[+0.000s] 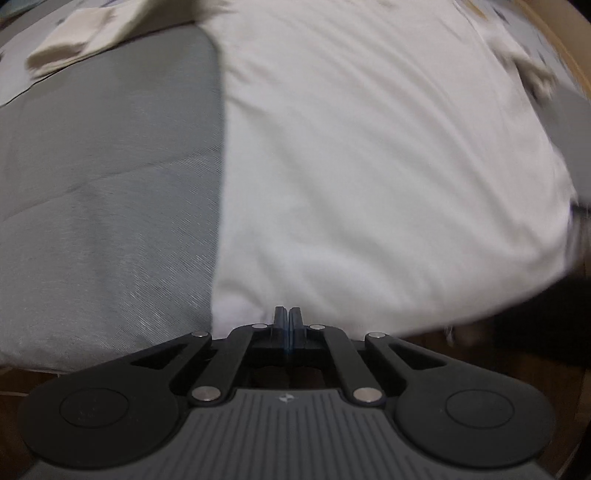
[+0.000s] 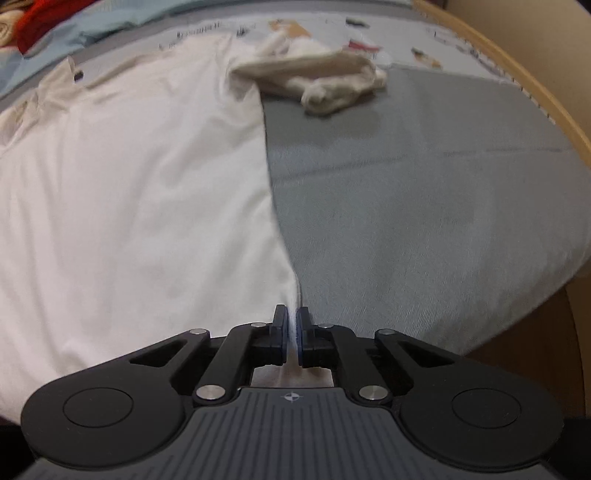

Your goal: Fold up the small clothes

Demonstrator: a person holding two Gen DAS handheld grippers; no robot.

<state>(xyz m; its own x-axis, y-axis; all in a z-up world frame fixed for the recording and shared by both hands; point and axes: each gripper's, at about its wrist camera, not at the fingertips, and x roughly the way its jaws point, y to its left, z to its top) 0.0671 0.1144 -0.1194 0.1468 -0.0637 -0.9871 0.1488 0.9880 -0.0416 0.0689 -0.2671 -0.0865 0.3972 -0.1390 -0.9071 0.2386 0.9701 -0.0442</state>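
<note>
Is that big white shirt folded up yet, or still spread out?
Spread out: the white shirt lies flat in one broad sheet across the grey cover.

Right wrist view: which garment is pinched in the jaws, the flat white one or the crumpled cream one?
The flat white garment: its edge runs between the right gripper's shut jaws. The crumpled cream piece lies far off, untouched.

Your left gripper (image 1: 288, 317) hides the shirt's (image 1: 369, 166) near edge, so you cannot tell if any cloth is pinched there. The shirt's far sleeve (image 1: 532, 70) is blurry. In your right view, the red cloth (image 2: 48, 18) is cut off by the picture's top corner.
</note>
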